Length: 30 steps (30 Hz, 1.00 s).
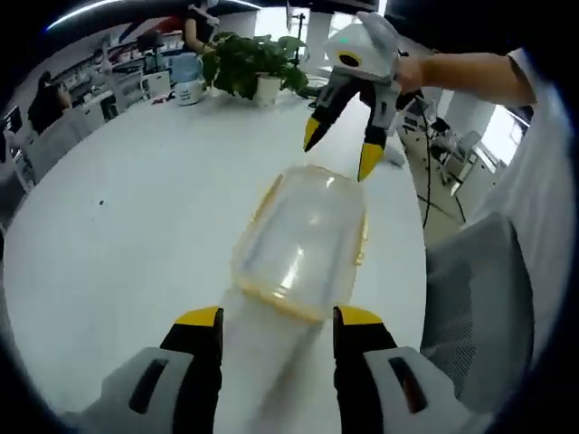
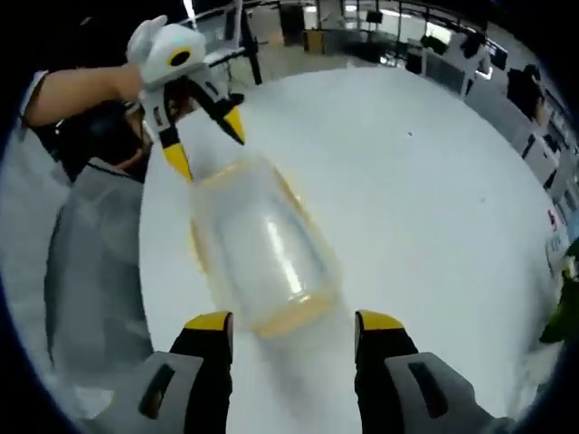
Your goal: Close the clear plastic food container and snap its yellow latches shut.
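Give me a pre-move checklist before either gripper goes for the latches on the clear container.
1. Lid seated on the clear container: cannot tell, the image is blurred.
2. Yellow latches snapped shut: cannot tell.
3. Left gripper open and holding nothing: ok.
4. Right gripper open and holding nothing: ok.
5. Grippers at opposite ends of the container, apart from each other: ok.
6. White table bare around the container; potted plant well away: ok.
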Available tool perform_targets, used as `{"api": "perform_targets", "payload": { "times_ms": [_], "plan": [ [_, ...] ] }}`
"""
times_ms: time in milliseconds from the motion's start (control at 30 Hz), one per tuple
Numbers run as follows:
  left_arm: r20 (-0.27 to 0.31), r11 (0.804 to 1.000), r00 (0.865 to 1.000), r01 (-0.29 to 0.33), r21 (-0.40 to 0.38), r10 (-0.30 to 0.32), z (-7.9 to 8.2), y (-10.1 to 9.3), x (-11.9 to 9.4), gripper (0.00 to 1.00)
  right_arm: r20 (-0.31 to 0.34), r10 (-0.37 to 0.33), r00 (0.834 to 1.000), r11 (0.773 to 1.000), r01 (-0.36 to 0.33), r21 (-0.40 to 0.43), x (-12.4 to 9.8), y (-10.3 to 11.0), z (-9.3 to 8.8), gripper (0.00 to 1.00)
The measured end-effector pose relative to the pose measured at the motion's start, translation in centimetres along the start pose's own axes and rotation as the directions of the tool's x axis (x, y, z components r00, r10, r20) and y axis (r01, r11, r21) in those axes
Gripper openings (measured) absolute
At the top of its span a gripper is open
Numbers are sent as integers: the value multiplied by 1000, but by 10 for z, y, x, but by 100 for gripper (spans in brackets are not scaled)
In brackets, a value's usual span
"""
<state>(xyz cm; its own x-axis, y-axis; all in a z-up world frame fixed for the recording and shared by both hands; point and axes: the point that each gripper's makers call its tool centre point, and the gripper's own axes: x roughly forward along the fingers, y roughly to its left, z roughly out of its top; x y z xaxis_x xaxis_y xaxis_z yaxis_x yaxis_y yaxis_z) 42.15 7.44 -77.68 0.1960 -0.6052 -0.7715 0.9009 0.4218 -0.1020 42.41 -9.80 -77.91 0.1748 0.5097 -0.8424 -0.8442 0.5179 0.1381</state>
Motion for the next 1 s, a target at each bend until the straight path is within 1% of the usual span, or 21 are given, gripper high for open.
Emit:
{"api": "perform_targets", "payload": {
  "times_ms": [33, 67, 167, 233, 333, 400, 433, 467, 500, 533, 567, 600, 633, 667, 733, 800, 833, 867, 933, 967, 1000],
  "plan": [
    [0, 1000, 1000, -19, -14, 19, 0, 3, 0, 48, 2, -10, 1000, 999, 10, 30, 0, -1, 0, 53],
    [5, 998, 999, -35, -56, 35, 1, 4, 1, 48, -2, -18, 1000, 999, 18, 45, 1, -3, 0, 53],
    [8, 989, 998, -56, -138, 58, 1, 4, 3, 48, 30, -38, 999, 991, 34, 127, 2, -3, 7, 52],
    [10, 987, 998, -56, -151, 58, 2, 4, 5, 48, 31, -42, 999, 988, 37, 150, 3, -3, 8, 52],
    [17, 972, 997, -73, -224, 79, 3, 2, 7, 48, 41, -72, 997, 972, 61, 229, 4, -5, 11, 52],
    [22, 952, 995, -88, -293, 98, 4, 3, 8, 49, 38, -94, 995, 956, 80, 282, 4, -8, 12, 51],
    [26, 948, 995, -87, -305, 99, 5, 3, 9, 49, 34, -105, 994, 949, 90, 301, 4, -10, 11, 50],
    [33, 938, 994, -92, -335, 109, 8, 3, 9, 49, 46, -107, 993, 941, 86, 327, 4, -10, 14, 49],
    [25, 933, 993, -101, -345, 117, 7, 4, 9, 49, 41, -119, 992, 929, 97, 356, 4, -11, 13, 49],
    [24, 930, 992, -105, -351, 121, 8, 5, 9, 49, 15, -129, 992, 918, 114, 381, 4, -13, 10, 48],
    [22, 920, 991, -114, -374, 131, 8, 6, 10, 49, 24, -134, 991, 919, 115, 377, 4, -14, 12, 48],
    [20, 914, 991, -117, -388, 136, 9, 6, 10, 50, 28, -148, 989, 907, 125, 402, 4, -15, 13, 48],
    [12, 901, 990, -124, -416, 142, 8, 6, 11, 50, 19, -150, 989, 894, 127, 430, 4, -15, 11, 48],
    [9, 896, 990, -125, -425, 142, 8, 6, 12, 49, 22, -144, 989, 891, 120, 439, 4, -14, 12, 48],
    [4, 895, 988, -135, -426, 151, 8, 5, 13, 49, 11, -175, 984, 875, 151, 460, 3, -18, 9, 48],
    [7, 881, 988, -134, -454, 154, 8, 4, 14, 49, 5, -172, 985, 861, 148, 486, 5, -18, 8, 48],
    [10, 869, 988, -133, -477, 157, 9, 4, 15, 49, 11, -173, 985, 845, 142, 516, 6, -17, 8, 48],
    [6, 865, 987, -137, -482, 160, 8, 4, 15, 49, 7, -174, 985, 840, 145, 524, 6, -17, 7, 48],
    [-4, 860, 986, -146, -489, 166, 7, 4, 16, 49, 5, -173, 985, 818, 141, 557, 8, -16, 5, 48],
    [-14, 852, 985, -154, -500, 170, 5, 5, 16, 49, 5, -172, 985, 800, 137, 584, 8, -16, 5, 48],
    [-16, 846, 985, -154, -511, 170, 4, 4, 17, 49, 3, -169, 986, 791, 134, 597, 9, -15, 4, 46]
  ]
}}
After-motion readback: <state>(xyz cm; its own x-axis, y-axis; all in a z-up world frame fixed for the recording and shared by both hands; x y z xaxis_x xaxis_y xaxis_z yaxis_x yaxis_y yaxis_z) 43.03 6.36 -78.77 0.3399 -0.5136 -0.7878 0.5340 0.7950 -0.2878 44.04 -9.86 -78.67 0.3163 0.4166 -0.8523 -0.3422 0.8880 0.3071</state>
